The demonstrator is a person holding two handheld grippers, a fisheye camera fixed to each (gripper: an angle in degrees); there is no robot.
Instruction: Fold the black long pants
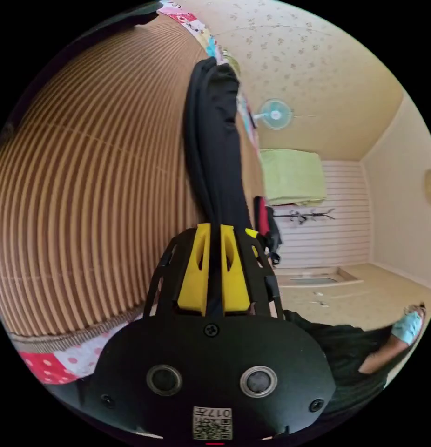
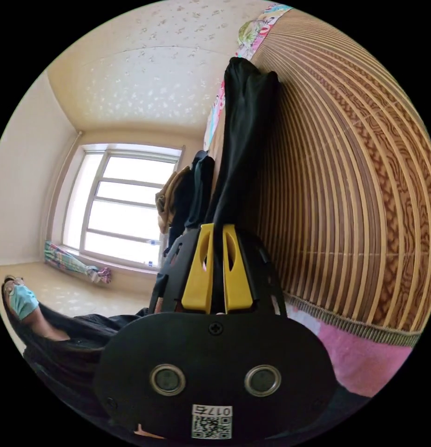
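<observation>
Both tongs are clenched on the black long pants [image 1: 215, 153]: the left gripper [image 1: 214, 233] and the right gripper [image 2: 218, 233] each pinch a bunched length stretched taut over the bamboo mat [image 1: 94, 186]. I'd keep both pulling evenly and lay the cloth down square to the mat's near edge.

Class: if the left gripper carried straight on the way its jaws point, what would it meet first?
The black pants already clamped in the left gripper; they stretch ahead along the striped mat.

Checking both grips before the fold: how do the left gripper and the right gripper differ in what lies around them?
The bamboo mat lies on the picture's left of the left gripper, but on the right of the right gripper. A wall fan shows beyond the left gripper, a window beyond the right gripper. Both are shut on the black pants, stretched away along the mat.
</observation>
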